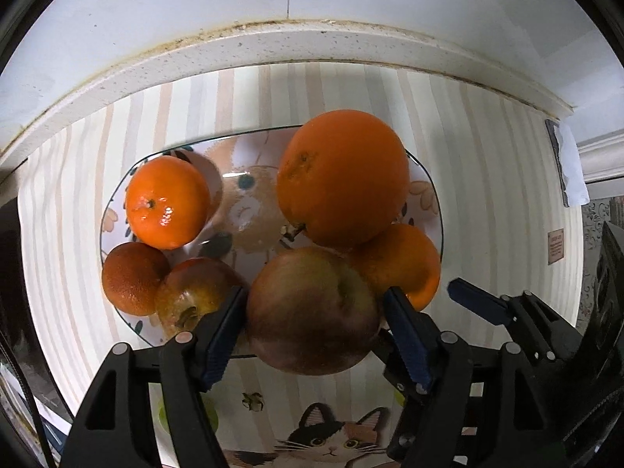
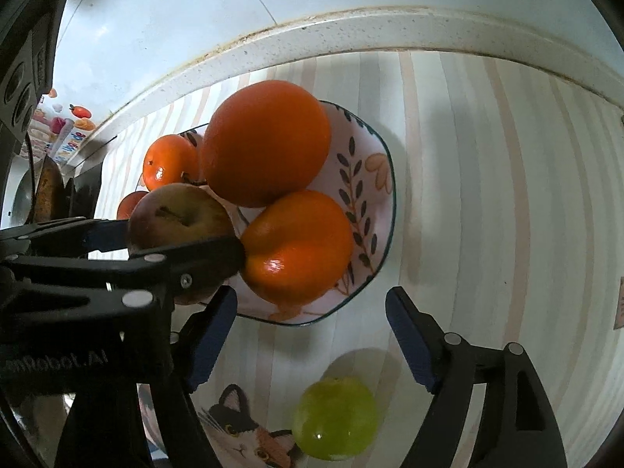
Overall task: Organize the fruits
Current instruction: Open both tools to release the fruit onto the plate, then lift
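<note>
A patterned plate (image 1: 437, 210) (image 2: 390, 179) holds a big orange (image 1: 343, 179) (image 2: 265, 140), a glossy mandarin (image 1: 167, 202) (image 2: 167, 163), another orange (image 1: 405, 261) (image 2: 300, 245), a dark orange (image 1: 132, 277) and a small reddish apple (image 1: 195, 292). A red-green apple (image 1: 312, 312) (image 2: 175, 214) rests at the plate's near edge between the fingers of my left gripper (image 1: 316, 290), whose pads stand at its sides without clearly pressing. My right gripper (image 2: 312, 292) is open over the mat. A green fruit (image 2: 335, 417) lies on the mat below it, free of the fingers.
The plate sits on a striped mat (image 1: 487, 195) with a cat picture (image 2: 241, 436) near the front. A speckled counter ledge (image 1: 273, 46) and tiled wall close the back. A dark appliance (image 2: 23, 58) and colourful packaging (image 2: 66, 132) stand at the left.
</note>
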`<state>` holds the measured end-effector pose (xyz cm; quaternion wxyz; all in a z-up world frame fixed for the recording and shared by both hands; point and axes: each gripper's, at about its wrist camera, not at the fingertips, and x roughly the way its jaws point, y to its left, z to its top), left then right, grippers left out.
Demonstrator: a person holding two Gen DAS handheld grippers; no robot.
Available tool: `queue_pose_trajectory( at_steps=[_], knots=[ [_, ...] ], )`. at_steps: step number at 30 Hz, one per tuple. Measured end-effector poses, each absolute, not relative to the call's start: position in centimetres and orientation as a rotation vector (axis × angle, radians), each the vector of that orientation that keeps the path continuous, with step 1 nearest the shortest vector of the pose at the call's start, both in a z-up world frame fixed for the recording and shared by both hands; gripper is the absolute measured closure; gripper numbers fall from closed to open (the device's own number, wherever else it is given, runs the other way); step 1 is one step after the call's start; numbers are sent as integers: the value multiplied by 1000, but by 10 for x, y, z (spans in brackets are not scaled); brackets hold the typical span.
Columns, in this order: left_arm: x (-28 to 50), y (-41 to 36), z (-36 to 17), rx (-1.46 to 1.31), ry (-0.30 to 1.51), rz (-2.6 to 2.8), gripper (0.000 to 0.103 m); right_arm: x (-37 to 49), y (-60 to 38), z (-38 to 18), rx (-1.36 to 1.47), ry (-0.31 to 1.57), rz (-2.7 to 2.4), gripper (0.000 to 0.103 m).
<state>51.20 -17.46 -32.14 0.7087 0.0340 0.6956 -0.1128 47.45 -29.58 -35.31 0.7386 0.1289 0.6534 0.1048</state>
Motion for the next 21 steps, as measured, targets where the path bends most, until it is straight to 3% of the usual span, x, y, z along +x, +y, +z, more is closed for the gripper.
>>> queue_pose_trajectory(
  at_steps=[4, 13, 16, 21],
  knots=[
    [507, -176, -323, 93, 1524, -243, 32, 469, -296, -351, 287, 1441, 215, 16],
    [503, -171, -314, 74, 1497, -238, 32, 461, -302, -354, 338, 1440, 162, 16],
    [496, -159, -298, 68, 1443, -219, 32, 458, -305, -337, 309, 1415, 121, 9],
    [476, -123, -266, 49, 1353, -168, 31, 451, -305, -300, 289, 1380, 63, 6]
  ],
)
